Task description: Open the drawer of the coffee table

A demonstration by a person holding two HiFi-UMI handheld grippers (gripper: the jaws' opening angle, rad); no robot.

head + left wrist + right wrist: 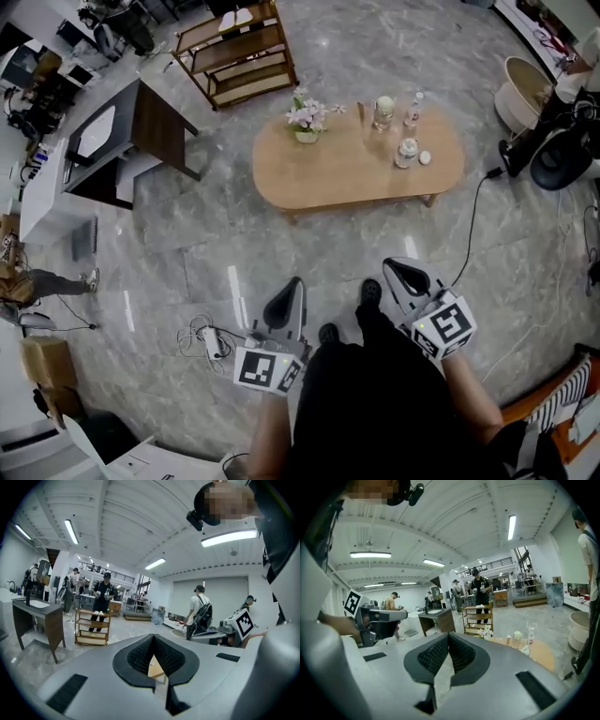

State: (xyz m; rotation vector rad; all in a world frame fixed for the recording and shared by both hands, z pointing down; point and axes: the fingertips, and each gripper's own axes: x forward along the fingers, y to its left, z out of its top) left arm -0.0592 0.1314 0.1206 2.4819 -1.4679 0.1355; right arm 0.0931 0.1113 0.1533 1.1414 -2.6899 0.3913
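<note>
As far as we can judge nothing is done yet: our left gripper [291,289] and right gripper [398,270] are both closed and empty, well apart from the oval wooden coffee table [337,173] ahead, whose drawer we cannot see.

Oval wooden coffee table [328,178] on grey marble floor [216,253].
On top, toward the far side: flower pot [307,119], glass jar [382,112], bottle [412,111], second jar [406,152], small white lid [425,157] just beside it.
</note>
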